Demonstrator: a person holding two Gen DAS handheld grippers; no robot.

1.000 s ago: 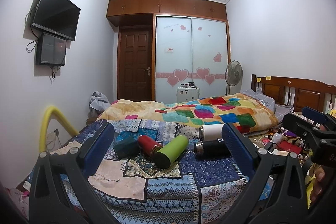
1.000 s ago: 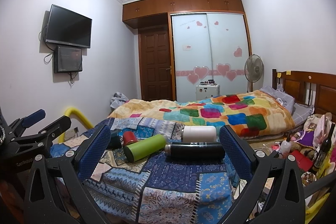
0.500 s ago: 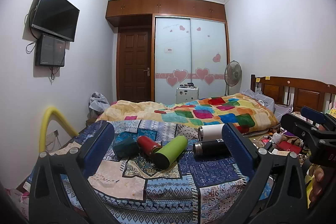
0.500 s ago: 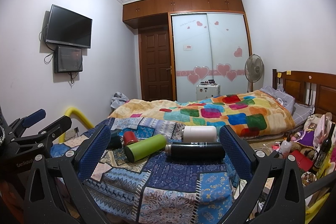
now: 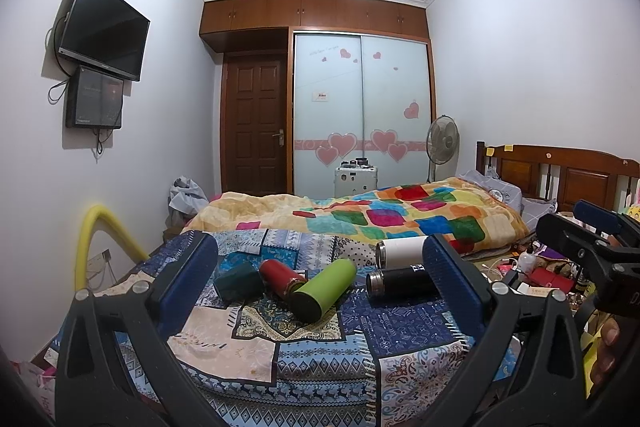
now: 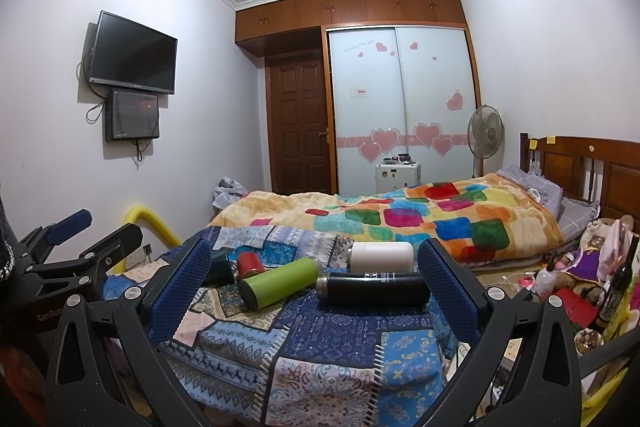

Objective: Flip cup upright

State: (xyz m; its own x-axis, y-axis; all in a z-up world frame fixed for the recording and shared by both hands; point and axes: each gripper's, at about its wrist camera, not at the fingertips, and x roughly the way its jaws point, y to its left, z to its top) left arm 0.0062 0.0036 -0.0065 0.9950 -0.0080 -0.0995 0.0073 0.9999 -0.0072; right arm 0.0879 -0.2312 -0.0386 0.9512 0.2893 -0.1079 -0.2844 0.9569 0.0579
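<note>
Several cups lie on their sides on a patchwork cloth [image 5: 304, 343]: a dark teal cup [image 5: 237, 280], a red cup [image 5: 282, 277], a green cup [image 5: 325, 289], a black flask [image 5: 400, 281] and a white cup [image 5: 400, 251]. In the right wrist view they show as green cup [image 6: 280, 281], black flask [image 6: 374, 287], white cup [image 6: 382, 257], red cup [image 6: 250, 264]. My left gripper [image 5: 320, 287] is open and empty, well short of the cups. My right gripper [image 6: 314, 287] is open and empty, also short of them.
A bed with a colourful blanket [image 5: 392, 215] lies behind the cloth. A yellow foam tube [image 5: 92, 239] stands at the left. Clutter and a bottle [image 6: 616, 291] sit at the right. The right gripper's body shows in the left view [image 5: 584, 251].
Both grippers have held almost still, with only a slight drift of view. The cups have not moved.
</note>
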